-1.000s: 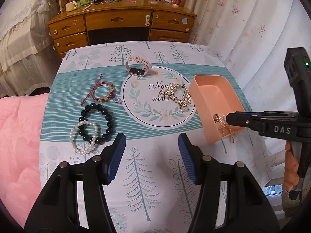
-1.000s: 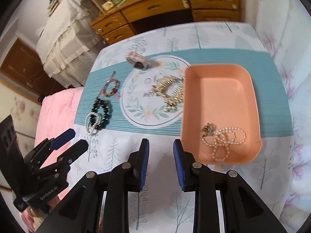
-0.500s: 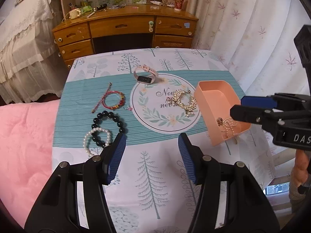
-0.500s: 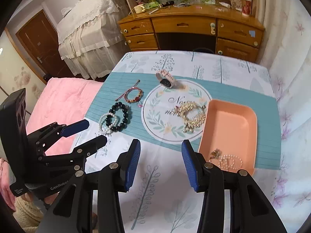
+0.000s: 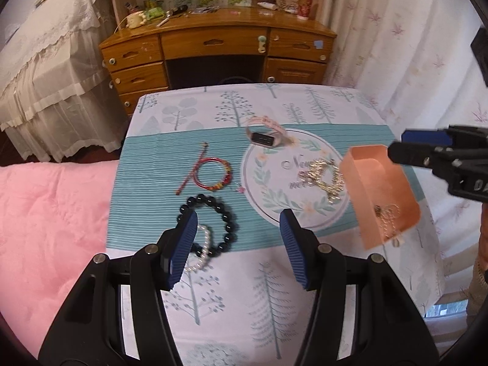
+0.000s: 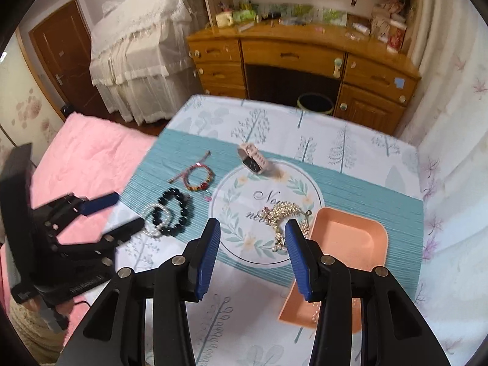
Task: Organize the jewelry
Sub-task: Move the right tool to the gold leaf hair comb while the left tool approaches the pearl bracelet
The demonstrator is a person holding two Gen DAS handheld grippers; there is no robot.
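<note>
Surface: table under a tree-print tablecloth point(image 5: 268, 299) with a teal striped band and a round wreath motif at centre. Room beyond: wooden desk point(image 6: 302, 58) with drawers and clutter on top, lace-draped furniture point(image 5: 39, 61) at left, pale floral curtain point(image 5: 396, 45) at right, pink quilt point(image 5: 45, 222) beside the table, dark wastebasket point(image 6: 315, 102) under the desk.

On the cloth:
- Pink-strap watch point(image 5: 266, 134), at the wreath's far edge.
- Red cord bracelet point(image 5: 212, 173), on the teal band.
- Black bead bracelet point(image 5: 227, 216), overlapping a white pearl bracelet point(image 5: 207, 244); left finger partly covers both in the left wrist view.
- Gold chain piece point(image 6: 285, 216), on the wreath, touching or just beside the tray.
- Peach tray point(image 6: 350, 241), right of the wreath, holding a pearl necklace point(image 5: 387, 216) at its near end; right finger partly hides tray and contents in the right wrist view.

Claws:
- Left gripper point(image 5: 239, 244): fingers spread wide, nothing between, raised above the cloth's near half.
- Right gripper point(image 6: 251, 254): fingers spread wide, nothing between, above the wreath's near edge.
</note>
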